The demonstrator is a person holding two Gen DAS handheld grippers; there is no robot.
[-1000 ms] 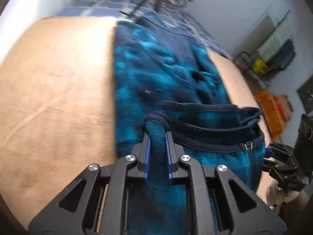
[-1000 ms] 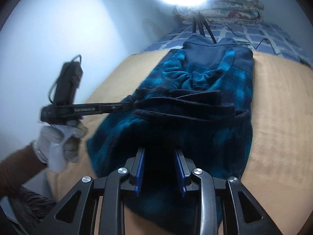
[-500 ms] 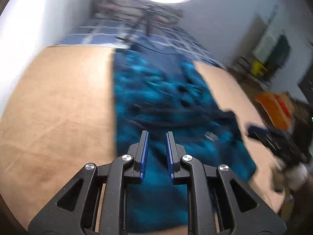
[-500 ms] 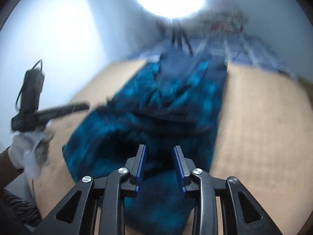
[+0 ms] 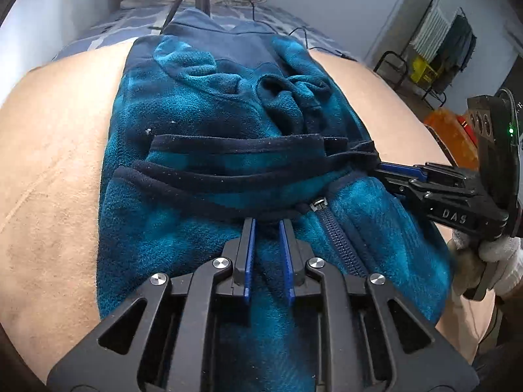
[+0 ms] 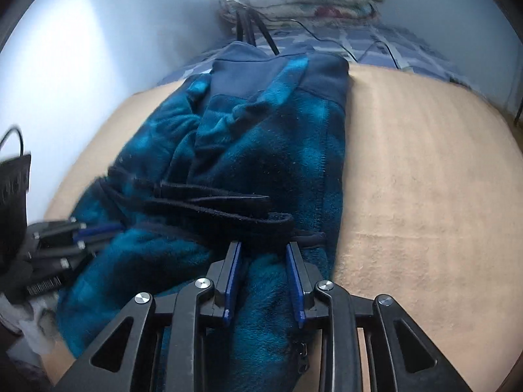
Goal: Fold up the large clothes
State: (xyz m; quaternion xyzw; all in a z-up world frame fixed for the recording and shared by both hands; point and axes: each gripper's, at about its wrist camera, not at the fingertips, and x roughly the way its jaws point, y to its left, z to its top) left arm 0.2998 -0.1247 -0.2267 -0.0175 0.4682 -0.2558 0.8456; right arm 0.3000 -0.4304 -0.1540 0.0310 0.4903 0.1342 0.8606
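left gripper (image 5: pixel 267 228) narrowly parted, right gripper (image 6: pixel 263 250) seemingly closing

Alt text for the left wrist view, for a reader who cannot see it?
The left gripper straddles a ridge of a blue fleece jacket lying on a tan bed cover. At right, the right gripper reaches the jacket's dark hem.

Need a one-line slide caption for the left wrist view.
Left gripper and right gripper both at the dark hem of a blue fleece on a tan bed.
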